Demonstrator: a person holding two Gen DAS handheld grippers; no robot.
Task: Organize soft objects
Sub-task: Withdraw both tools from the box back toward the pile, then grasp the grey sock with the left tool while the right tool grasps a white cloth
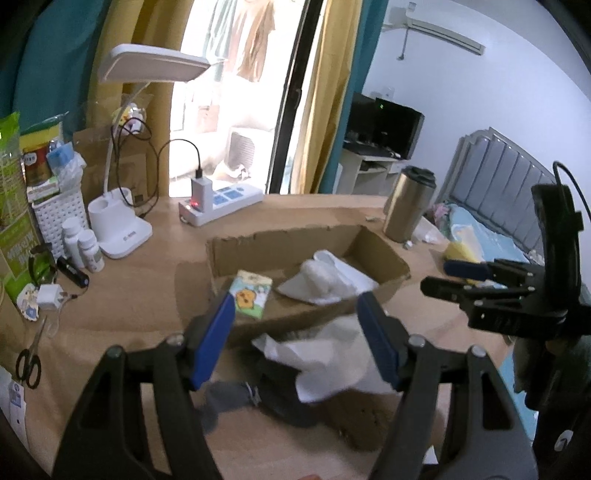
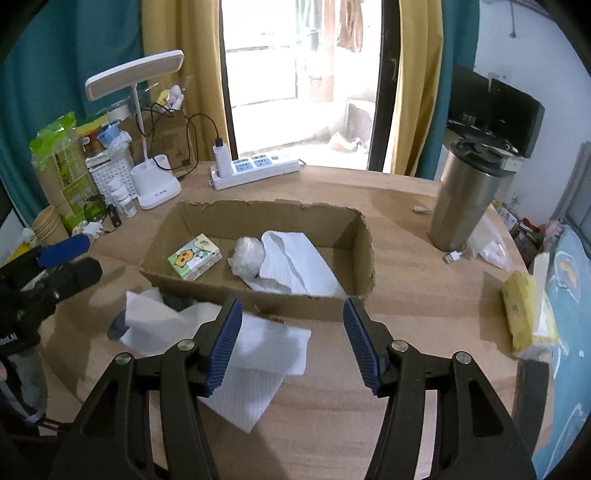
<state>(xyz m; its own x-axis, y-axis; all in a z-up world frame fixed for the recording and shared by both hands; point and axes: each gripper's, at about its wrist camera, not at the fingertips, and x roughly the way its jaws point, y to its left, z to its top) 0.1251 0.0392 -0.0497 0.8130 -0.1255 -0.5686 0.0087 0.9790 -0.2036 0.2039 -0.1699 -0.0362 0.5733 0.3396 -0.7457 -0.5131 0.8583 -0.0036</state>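
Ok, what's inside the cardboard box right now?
In the cardboard box: a tissue pack at its left, a crumpled clear plastic bag mid-box, and a folded white cloth beside it. Whatever lies beneath the cloth is covered.

A wooden table (image 2: 406, 229) fills the near part of the room. Behind it, at the far side, an open glass door (image 2: 299, 74) lets in strong daylight, with laundry (image 2: 343, 22) hanging outside. Yellow curtains (image 2: 184, 92) frame the door, and teal curtains (image 2: 48, 66) hang beyond them on the left. On the right stands a white wall (image 1: 480, 92) with an air conditioner (image 1: 443, 35) high up, a dark television (image 1: 399, 123) on a white cabinet (image 1: 369, 171), and a bed with a grey padded headboard (image 1: 506, 173).
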